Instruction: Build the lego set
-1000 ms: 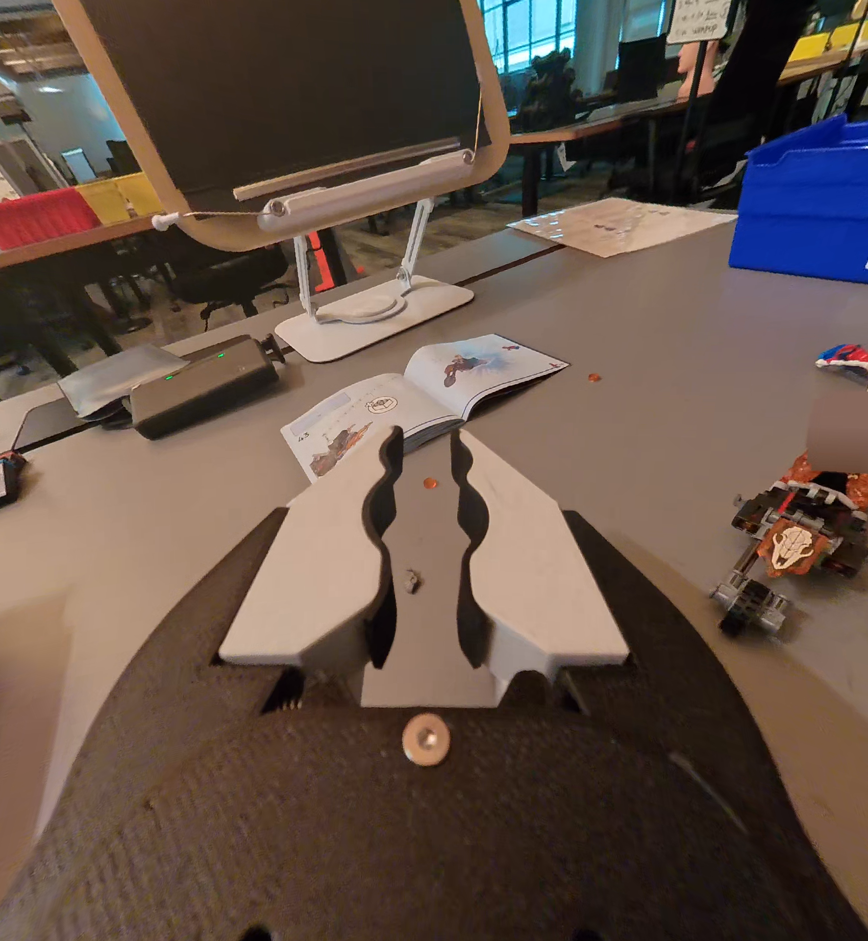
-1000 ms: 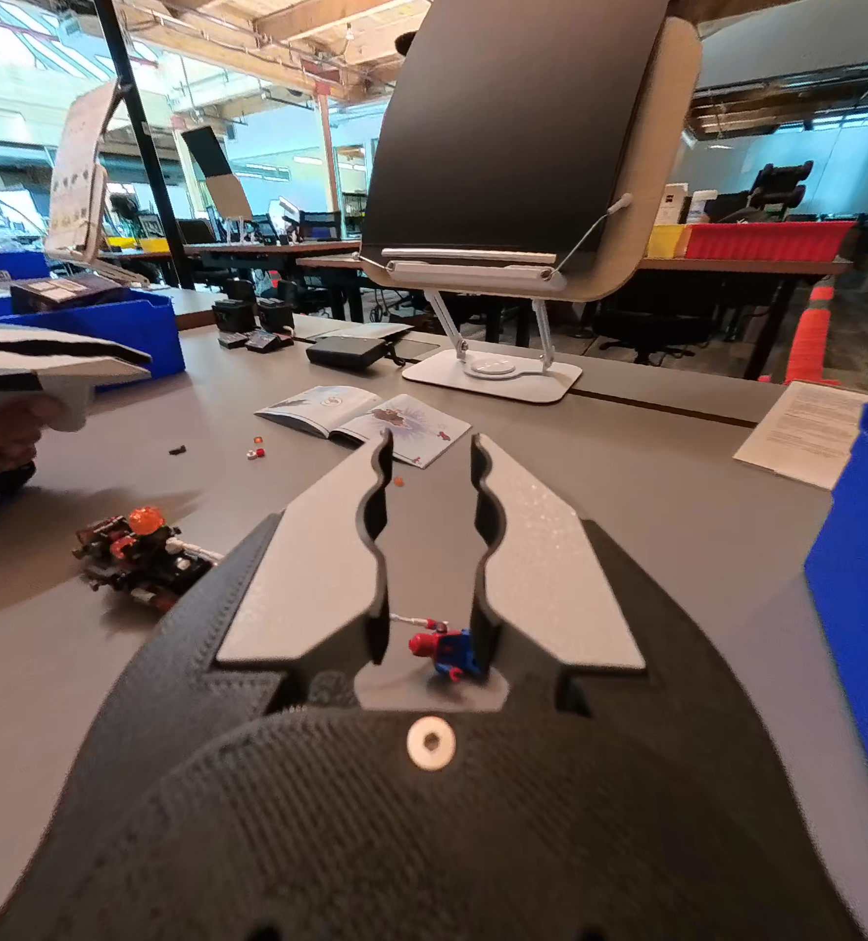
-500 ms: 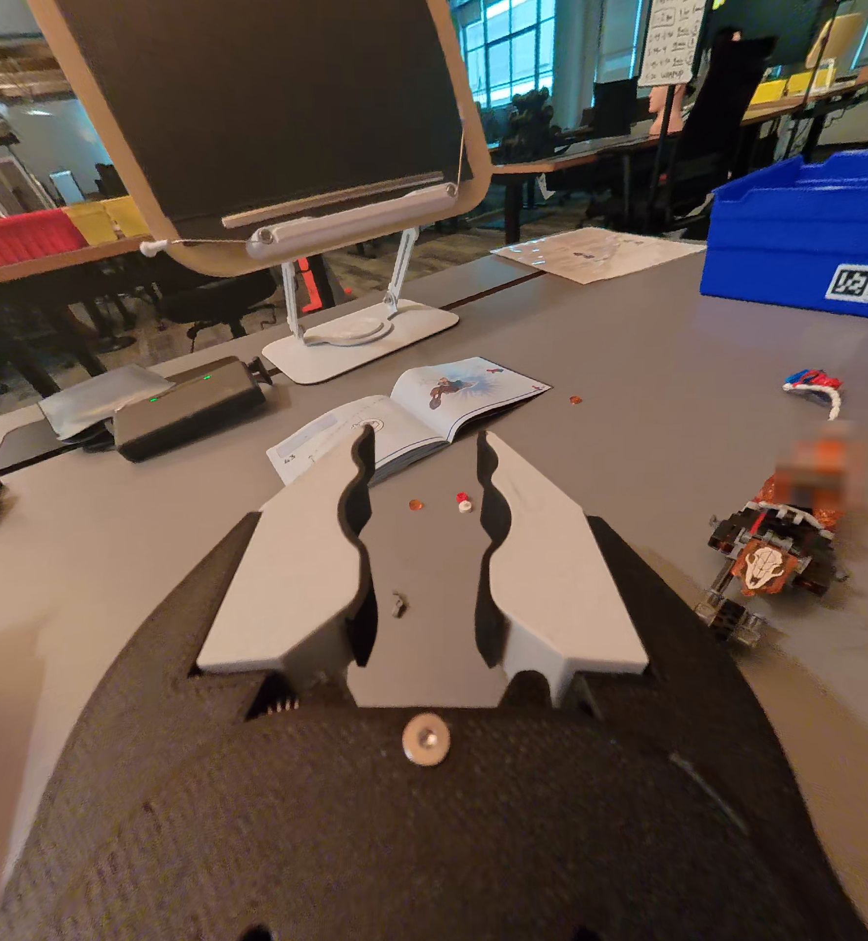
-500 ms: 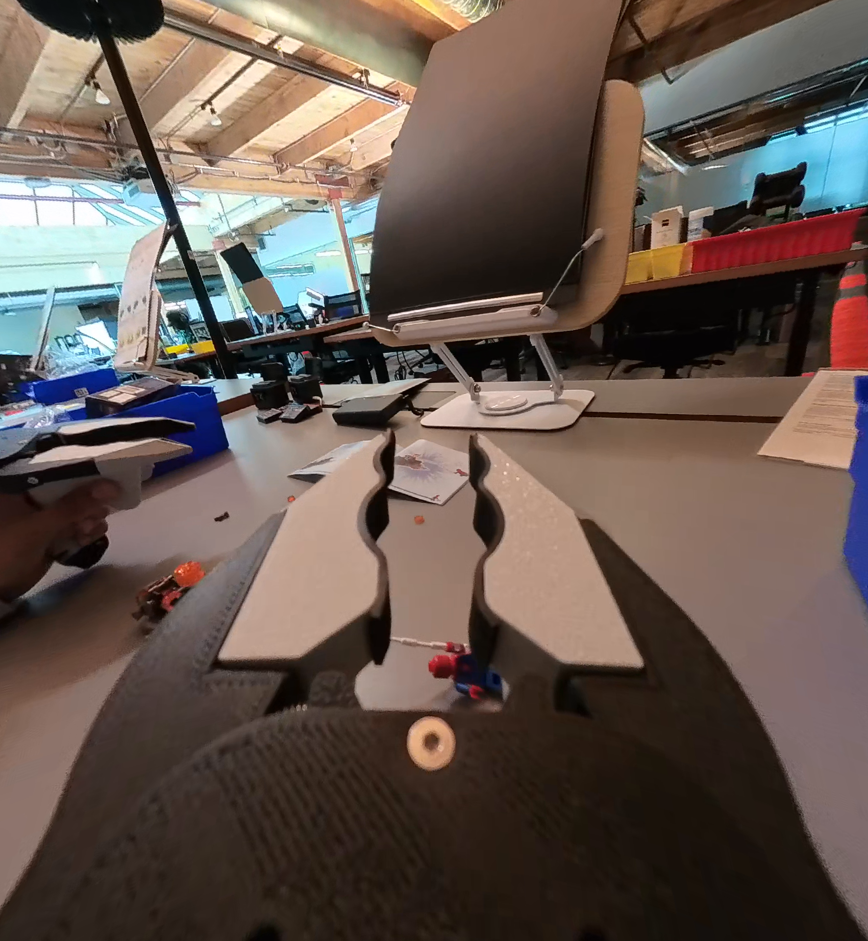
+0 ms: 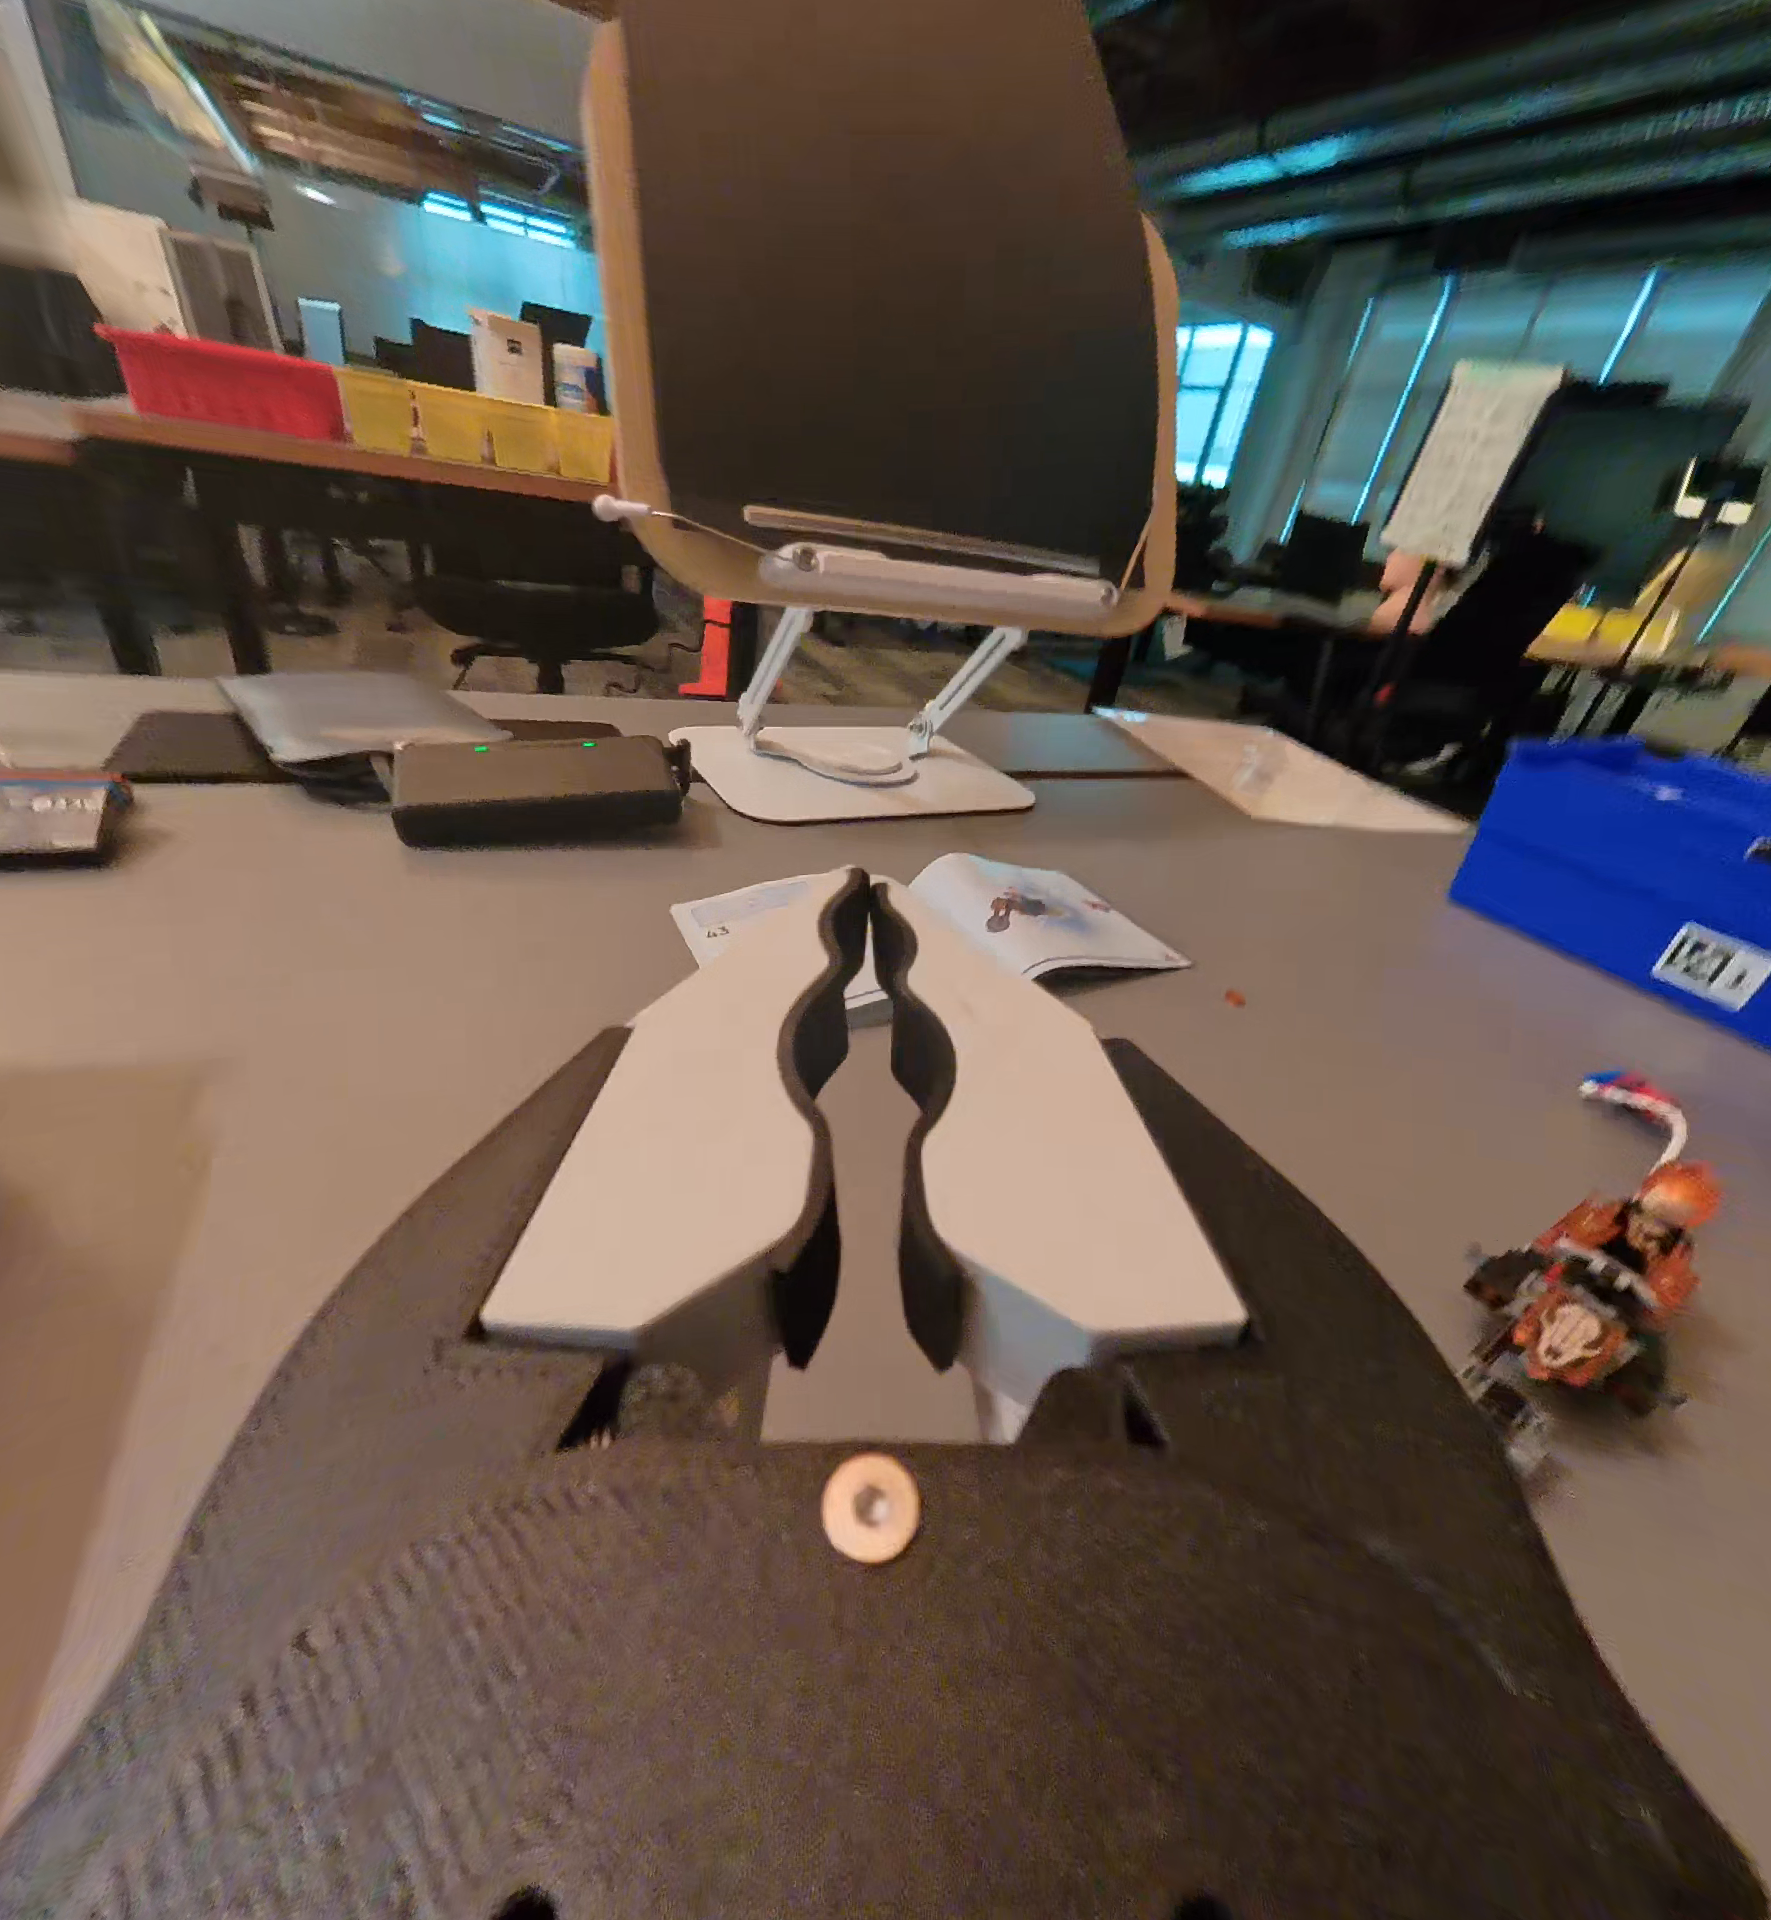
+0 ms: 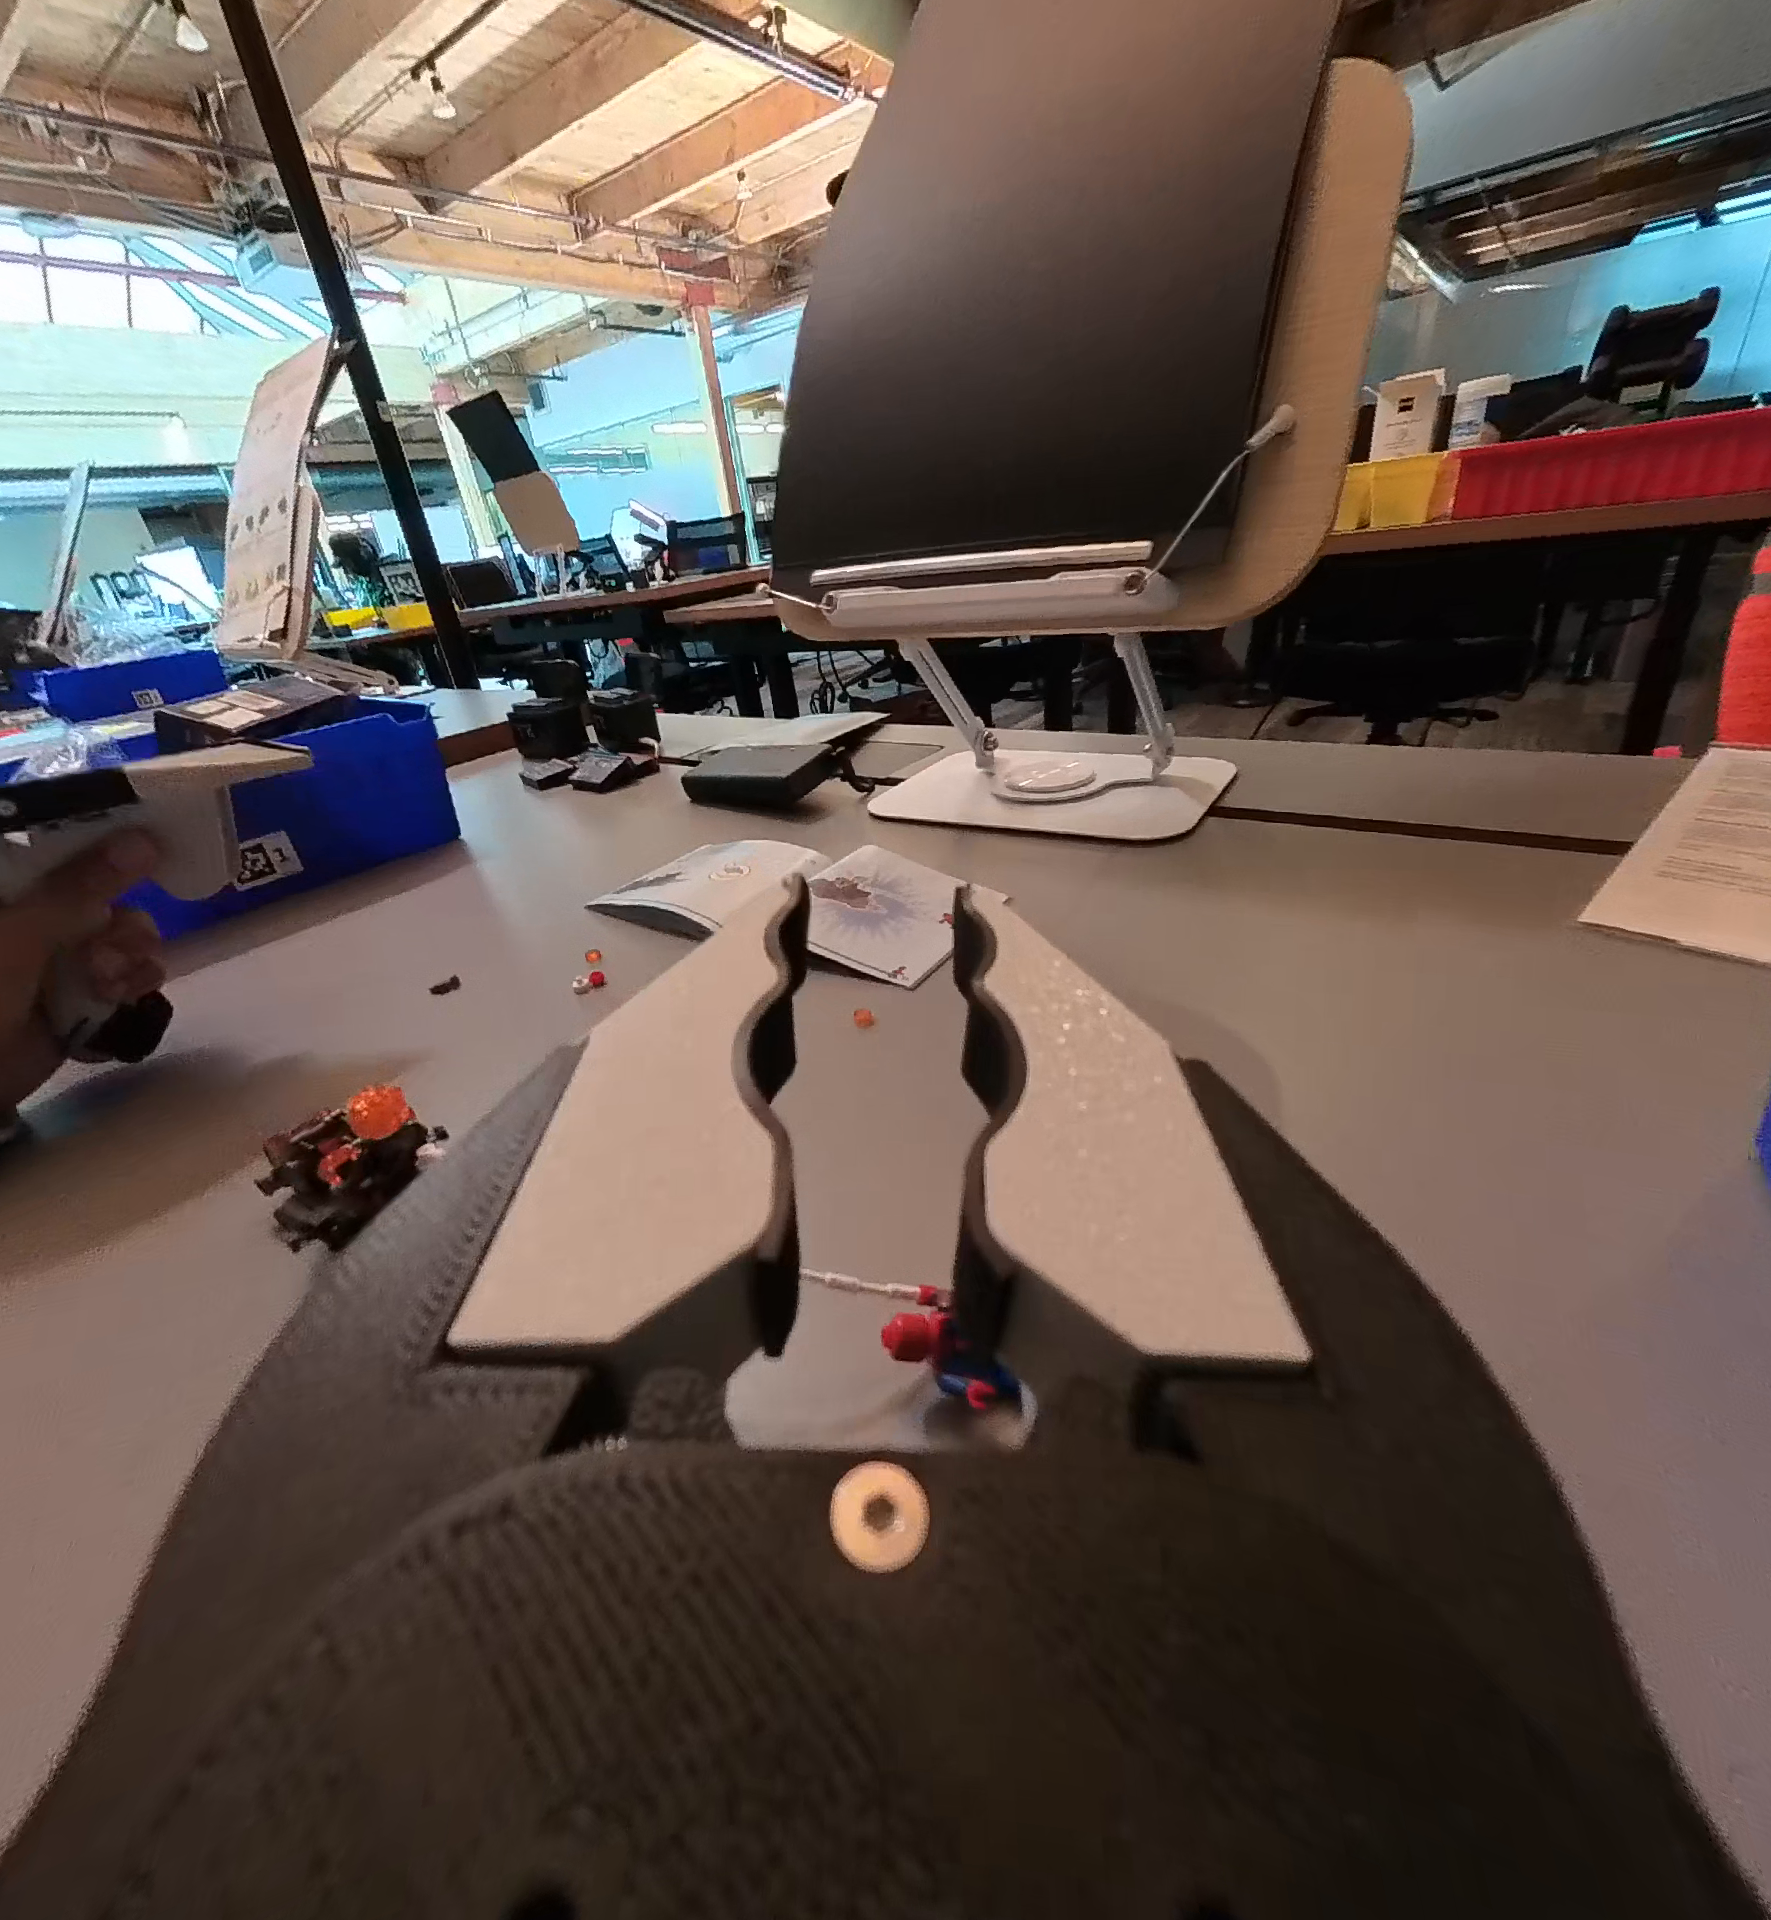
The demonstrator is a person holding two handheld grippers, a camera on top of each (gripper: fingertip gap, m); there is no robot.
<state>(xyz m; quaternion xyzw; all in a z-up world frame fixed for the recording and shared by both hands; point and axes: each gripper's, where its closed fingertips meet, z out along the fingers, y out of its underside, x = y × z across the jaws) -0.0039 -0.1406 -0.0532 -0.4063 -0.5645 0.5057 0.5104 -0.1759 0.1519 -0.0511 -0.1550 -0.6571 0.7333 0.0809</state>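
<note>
Both grippers hung over the grey table [image 6: 1380,1039]. Right gripper [image 6: 876,914] had its jaws apart; a red-and-blue minifigure [image 6: 938,1351] with a white string lay on the table between the finger bases, close against the right-hand finger. Left gripper [image 5: 868,891] had its tips together, seemingly on nothing, though blur made that hard to confirm. Off to its right stood the orange-and-black lego vehicle [image 5: 1587,1309], well clear of the fingers; the right wrist view showed that vehicle to the left of the right gripper's fingers. Ahead of both grippers lay the open instruction booklet [image 6: 860,914], with small loose pieces [image 6: 590,977] near it. Beyond stood a dark screen on a stand [image 5: 881,312] and a blue bin [image 5: 1639,883].
</note>
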